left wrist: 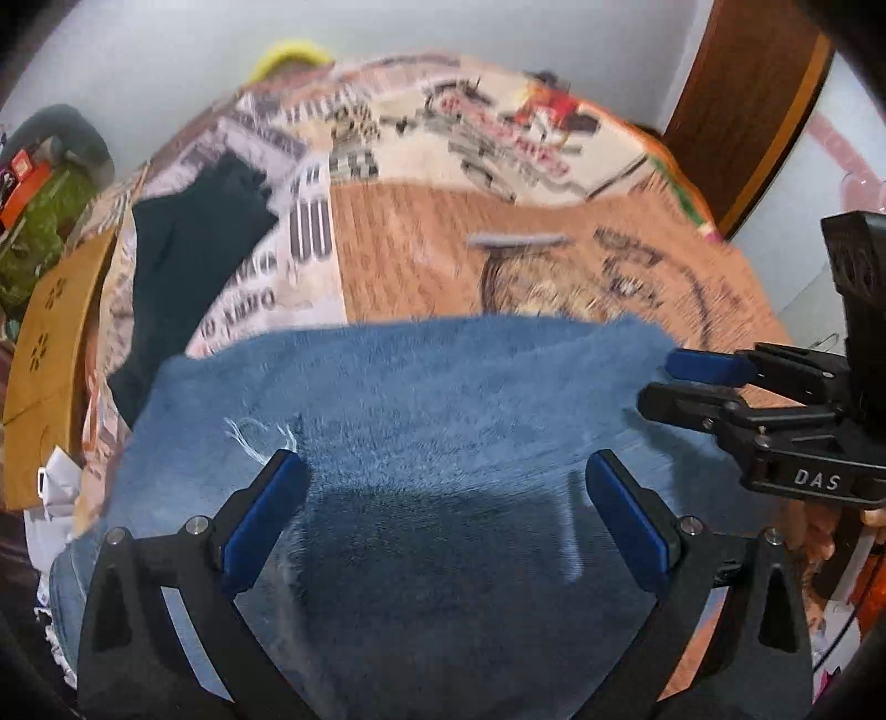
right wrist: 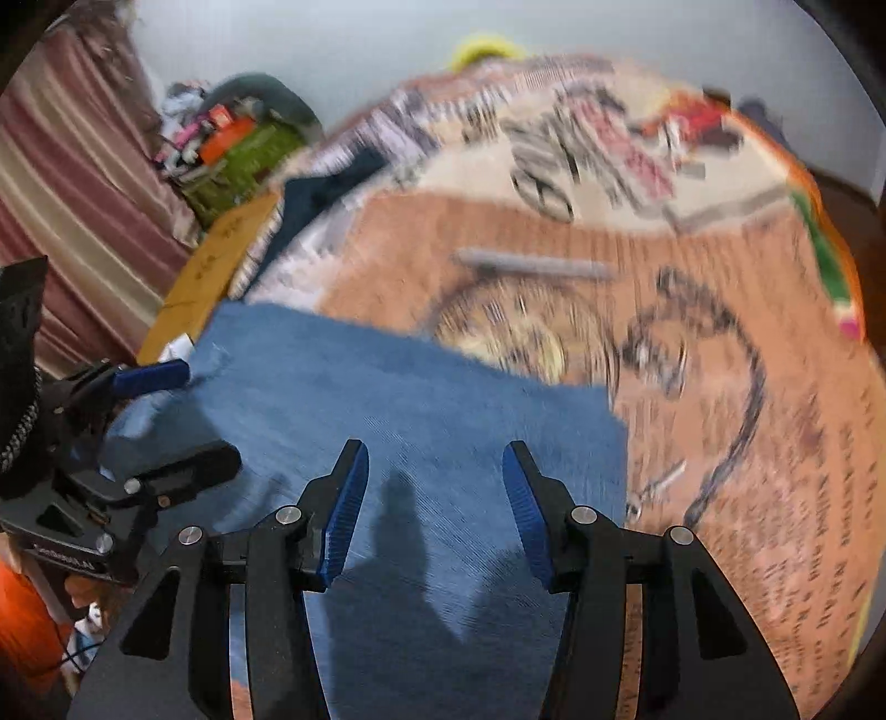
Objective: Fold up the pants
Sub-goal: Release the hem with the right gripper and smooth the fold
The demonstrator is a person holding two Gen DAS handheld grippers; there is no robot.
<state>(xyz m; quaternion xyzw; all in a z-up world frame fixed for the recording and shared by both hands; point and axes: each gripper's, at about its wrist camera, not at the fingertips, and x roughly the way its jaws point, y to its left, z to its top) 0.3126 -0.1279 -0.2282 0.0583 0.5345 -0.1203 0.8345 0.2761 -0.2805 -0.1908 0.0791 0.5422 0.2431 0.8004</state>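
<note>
A pair of blue denim pants [left wrist: 421, 399] lies spread flat on the near part of a bed, its far edge running across the middle of the patterned bedspread [left wrist: 443, 232]. Both views are motion-blurred.

The left gripper [left wrist: 447, 498] hovers over the denim with its blue-padded fingers spread wide and nothing between them. Only this view shows frayed white threads [left wrist: 257, 435] on the cloth just beyond its left finger. Here the right gripper [left wrist: 673, 382] enters from the right edge, its tips at the pants' far right corner, the gap between them narrow (whether cloth is pinched there cannot be told).

From its own camera, the right gripper [right wrist: 434, 484] has its fingers apart and empty above the denim, casting a dark shadow on the cloth. This view alone shows the left gripper [right wrist: 207, 412] from the side, at the pants' left edge, fingers apart.

The bedspread is orange and cream with printed lettering and drawings. A dark garment [left wrist: 188, 243] lies toward the bed's far left corner. Beside that edge stand a brown cardboard panel [left wrist: 50, 354] and a pile of clutter [right wrist: 232, 138], with a striped curtain [right wrist: 72, 183] seen only in the right view. A pale wall [left wrist: 166, 50] rises behind, and a brown wooden door [left wrist: 753, 99] stands at far right.
</note>
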